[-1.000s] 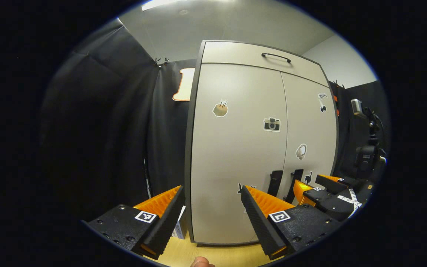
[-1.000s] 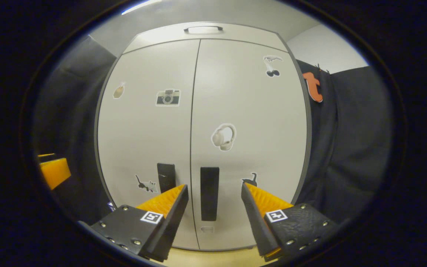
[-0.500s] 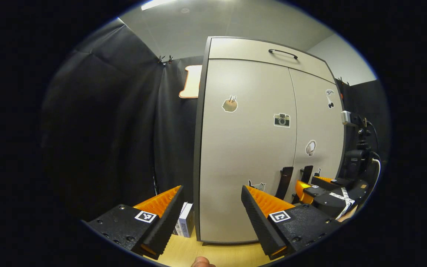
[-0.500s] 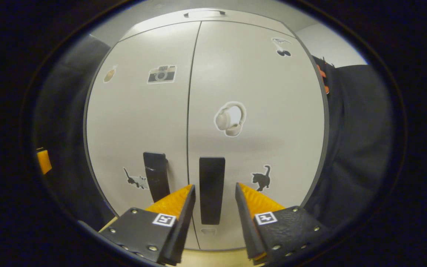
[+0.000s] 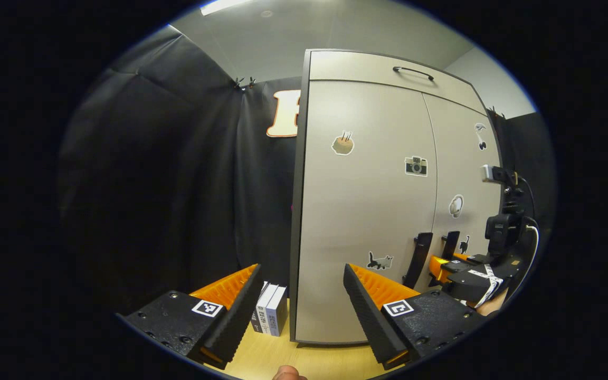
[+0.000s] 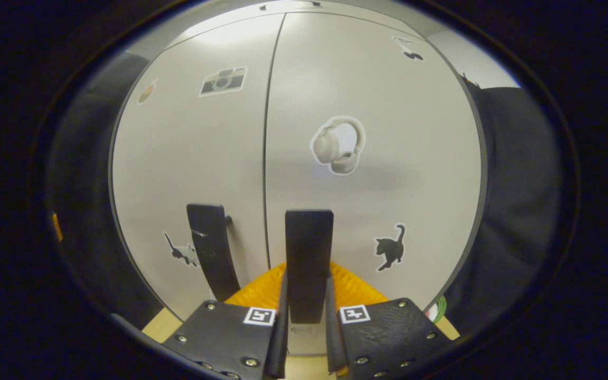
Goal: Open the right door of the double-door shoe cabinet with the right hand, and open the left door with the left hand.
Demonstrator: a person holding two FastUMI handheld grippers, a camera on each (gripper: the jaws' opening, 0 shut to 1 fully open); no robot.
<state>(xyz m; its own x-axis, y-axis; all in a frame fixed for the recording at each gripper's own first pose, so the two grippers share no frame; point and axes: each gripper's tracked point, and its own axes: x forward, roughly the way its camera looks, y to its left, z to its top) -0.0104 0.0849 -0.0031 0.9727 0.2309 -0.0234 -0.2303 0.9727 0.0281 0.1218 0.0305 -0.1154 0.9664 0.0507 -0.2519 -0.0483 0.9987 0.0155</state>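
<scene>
The pale shoe cabinet (image 5: 367, 211) stands with both doors closed, stickers dotted over them. In the right gripper view, my right gripper (image 6: 306, 303) is shut on the black vertical handle of the right door (image 6: 308, 258), a finger pressing on each side. The left door's black handle (image 6: 210, 248) stands free just left of the centre seam. In the left gripper view, my left gripper (image 5: 302, 270) is open and holds nothing, level with the cabinet's left edge and short of it. Farther right are the left handle (image 5: 416, 256), the right handle (image 5: 449, 244) and the right gripper (image 5: 444, 263).
Two small boxes (image 5: 269, 315) stand on the wooden floor (image 5: 262, 359) against the cabinet's left side. A top drawer with a dark bar handle (image 5: 412, 72) runs above the doors. Black cloth walls (image 5: 167, 184) close in on both sides.
My right gripper moved in on the right door's handle and shut on it. The left gripper's view swung left, so the cabinet drifted right and the boxes came into sight.
</scene>
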